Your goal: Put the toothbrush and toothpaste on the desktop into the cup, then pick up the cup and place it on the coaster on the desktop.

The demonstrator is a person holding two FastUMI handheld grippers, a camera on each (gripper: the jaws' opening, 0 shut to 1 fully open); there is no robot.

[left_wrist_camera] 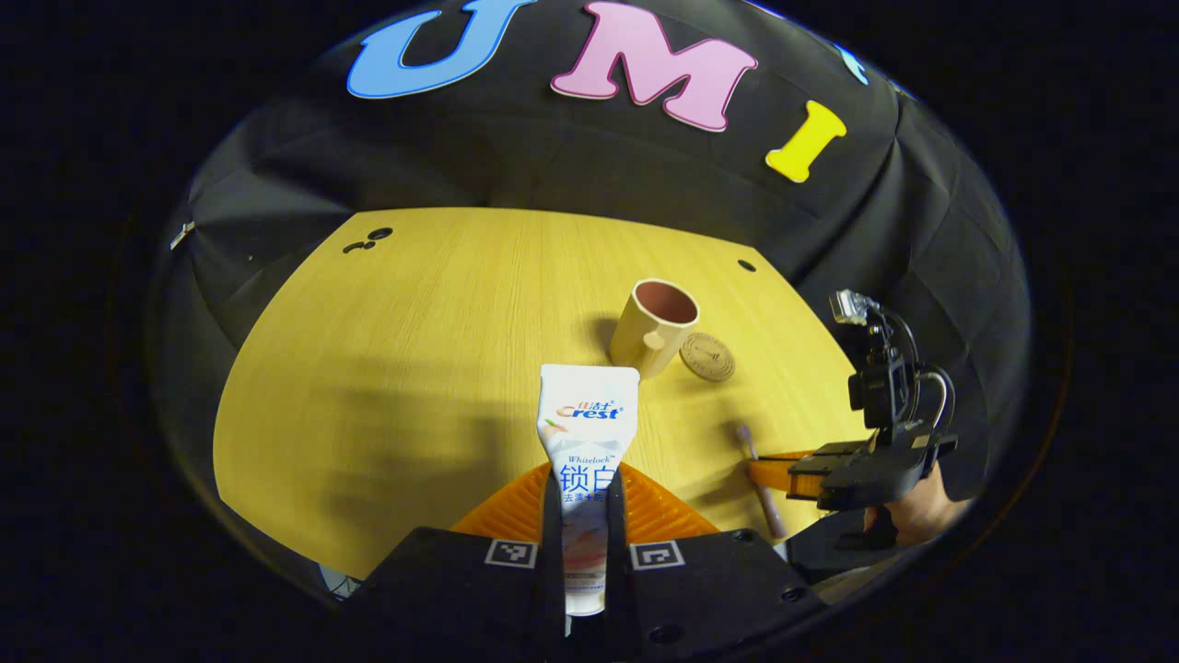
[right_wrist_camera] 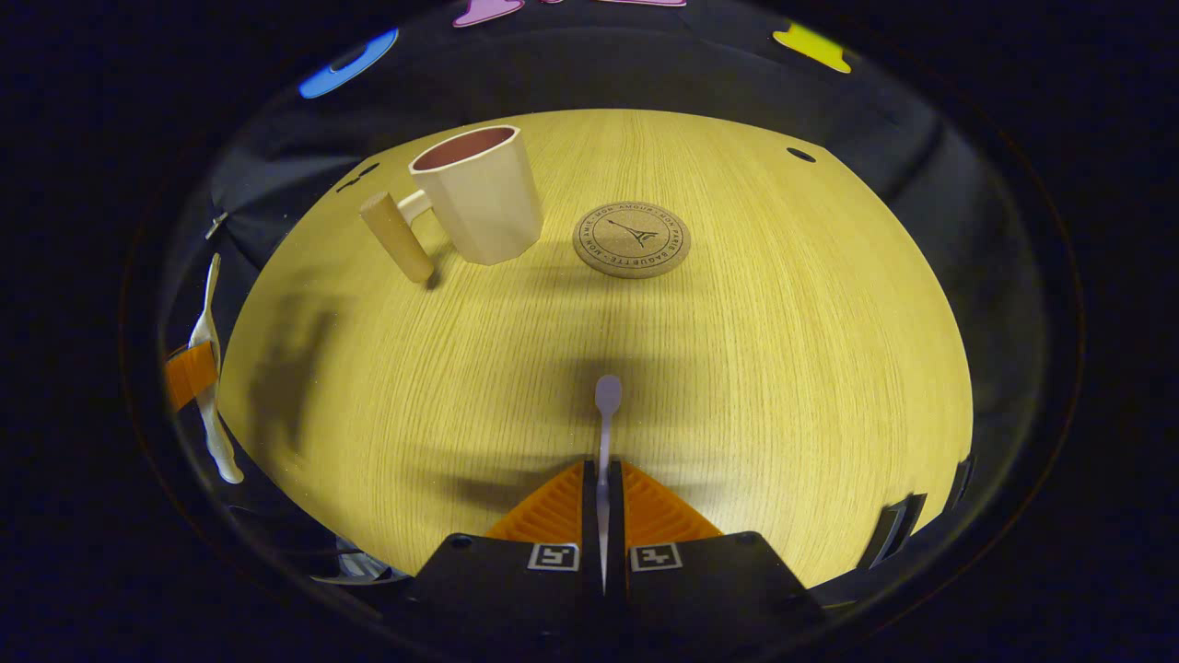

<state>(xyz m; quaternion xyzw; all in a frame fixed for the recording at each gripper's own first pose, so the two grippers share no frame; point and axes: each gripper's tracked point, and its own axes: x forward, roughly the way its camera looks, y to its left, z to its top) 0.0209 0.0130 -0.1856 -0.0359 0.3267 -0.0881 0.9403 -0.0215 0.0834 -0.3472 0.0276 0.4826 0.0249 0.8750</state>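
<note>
Both tools were loaded, your left tool [left_wrist_camera: 584, 516] clamping the toothpaste [left_wrist_camera: 587, 433] and your right tool [right_wrist_camera: 603, 502] pinching the toothbrush [right_wrist_camera: 605, 433], so you needed each held upright over the cup [right_wrist_camera: 479, 193] standing beside the coaster [right_wrist_camera: 632, 239] on the tabletop [right_wrist_camera: 783, 368]

You've got a pale wood table [left_wrist_camera: 414, 350]; small dark holes [left_wrist_camera: 368, 241] near its far corners; black cloth wall [left_wrist_camera: 571, 157] behind.

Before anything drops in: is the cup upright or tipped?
Upright: the cup stands on the desktop, opening upward, beside the coaster.
</note>
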